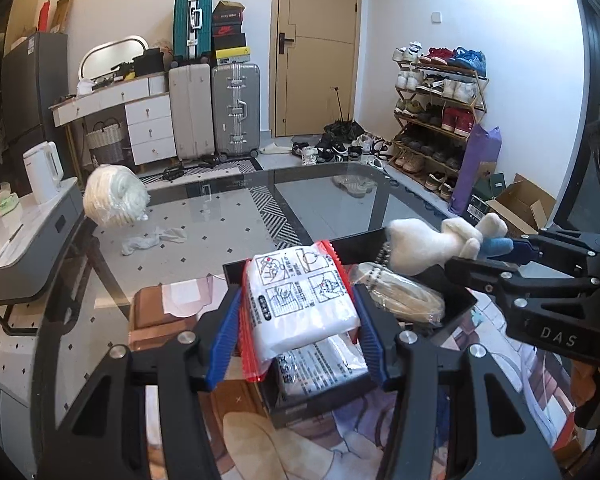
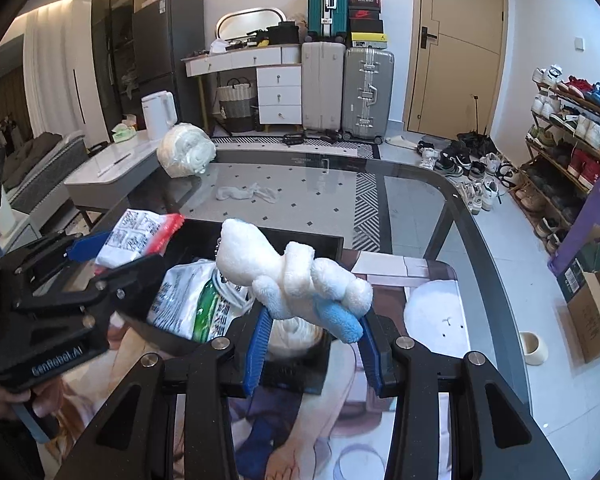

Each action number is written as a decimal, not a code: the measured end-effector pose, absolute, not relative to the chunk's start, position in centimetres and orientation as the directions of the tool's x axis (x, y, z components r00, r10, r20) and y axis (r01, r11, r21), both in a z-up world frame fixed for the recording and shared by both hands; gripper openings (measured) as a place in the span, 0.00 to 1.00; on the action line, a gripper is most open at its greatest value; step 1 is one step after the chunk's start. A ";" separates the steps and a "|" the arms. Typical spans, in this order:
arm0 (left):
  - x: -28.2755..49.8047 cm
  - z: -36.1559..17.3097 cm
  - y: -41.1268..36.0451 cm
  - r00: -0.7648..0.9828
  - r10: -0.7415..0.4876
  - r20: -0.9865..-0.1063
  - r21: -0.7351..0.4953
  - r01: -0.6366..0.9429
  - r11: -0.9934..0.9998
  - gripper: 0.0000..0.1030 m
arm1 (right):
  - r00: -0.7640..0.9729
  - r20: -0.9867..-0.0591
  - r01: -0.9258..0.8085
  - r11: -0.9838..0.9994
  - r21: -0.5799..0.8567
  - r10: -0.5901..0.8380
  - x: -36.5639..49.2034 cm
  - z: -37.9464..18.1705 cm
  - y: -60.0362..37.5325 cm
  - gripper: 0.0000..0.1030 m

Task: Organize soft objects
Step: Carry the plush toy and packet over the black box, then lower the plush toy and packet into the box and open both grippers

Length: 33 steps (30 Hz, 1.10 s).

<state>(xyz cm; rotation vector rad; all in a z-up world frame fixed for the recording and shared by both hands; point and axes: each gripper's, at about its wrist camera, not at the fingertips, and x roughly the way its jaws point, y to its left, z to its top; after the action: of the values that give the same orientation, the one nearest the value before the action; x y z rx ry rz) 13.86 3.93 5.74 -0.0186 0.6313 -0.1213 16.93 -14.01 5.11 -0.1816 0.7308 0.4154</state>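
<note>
My left gripper (image 1: pixel 298 334) is shut on a white tissue pack with red edges (image 1: pixel 300 300) and holds it above the black box (image 1: pixel 458 300). The box holds another printed pack (image 1: pixel 324 364) and a wrapped beige bundle (image 1: pixel 404 292). My right gripper (image 2: pixel 314 344) is shut on a white plush toy with blue feet (image 2: pixel 296 276), held over the same box (image 2: pixel 308 236). In the right wrist view the left gripper (image 2: pixel 112 256) shows at the left with the tissue pack (image 2: pixel 140 236). The box there holds a green-printed pack (image 2: pixel 196 300).
A glass table (image 1: pixel 236 216) carries a large white wrapped roll (image 1: pixel 114 196) at its far left and a crumpled white cloth (image 1: pixel 152 238). A printed mat (image 2: pixel 420 280) lies under the box. Beyond stand a grey side table (image 1: pixel 28 236), suitcases and a shoe rack.
</note>
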 end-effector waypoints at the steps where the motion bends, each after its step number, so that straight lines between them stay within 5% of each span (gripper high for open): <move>1: 14.1 5.5 3.9 0.799 -0.119 -0.590 -0.054 0.108 0.993 0.52 | 0.667 -0.683 -0.428 0.904 -0.023 0.299 17.2 4.8 -13.6 0.39; 25: 16.4 2.8 2.8 0.777 -0.121 -0.618 -0.016 0.142 0.990 0.54 | 0.602 -0.749 -0.495 0.866 -0.078 0.277 21.7 1.2 -9.6 0.42; 30: 15.6 3.3 3.2 0.776 -0.166 -0.609 -0.079 0.149 0.986 0.69 | 0.590 -0.727 -0.546 0.837 -0.039 0.352 20.8 2.2 -11.0 0.48; 33: 14.8 3.7 3.1 0.780 -0.171 -0.602 -0.088 0.148 0.985 0.78 | 0.624 -0.701 -0.540 0.839 -0.068 0.345 19.8 2.8 -11.7 0.61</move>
<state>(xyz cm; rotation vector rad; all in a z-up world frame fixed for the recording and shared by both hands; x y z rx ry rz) 14.81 3.09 3.70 -0.0370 0.6534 -0.1721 19.79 -11.71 2.77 -0.2852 0.7370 0.5162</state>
